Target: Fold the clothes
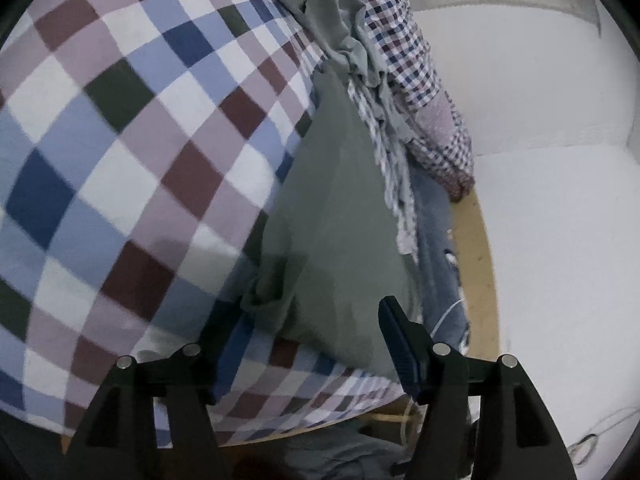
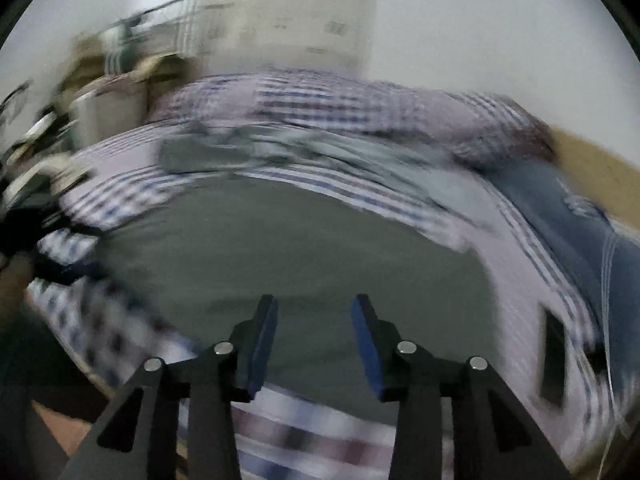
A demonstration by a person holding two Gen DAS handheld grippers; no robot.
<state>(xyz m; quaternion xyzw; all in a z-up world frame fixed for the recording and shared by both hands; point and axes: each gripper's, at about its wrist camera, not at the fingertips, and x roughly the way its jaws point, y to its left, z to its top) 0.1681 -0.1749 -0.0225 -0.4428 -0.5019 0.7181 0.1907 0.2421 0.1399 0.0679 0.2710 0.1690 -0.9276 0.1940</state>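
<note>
The grey-green garment (image 1: 336, 216) lies on the checked cloth (image 1: 120, 128), beside other clothes. Both grippers, left (image 1: 304, 344) and right (image 2: 314, 344), stand open over it, holding nothing. The fold seems not started; next, each must pinch 1 edge.

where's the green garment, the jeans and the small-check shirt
green garment (image 1: 336, 208), left wrist view, on its flat middle panel
jeans (image 2: 560, 216), right wrist view, on the blue leg at right
small-check shirt (image 1: 400, 36), left wrist view, on its upper body
</note>
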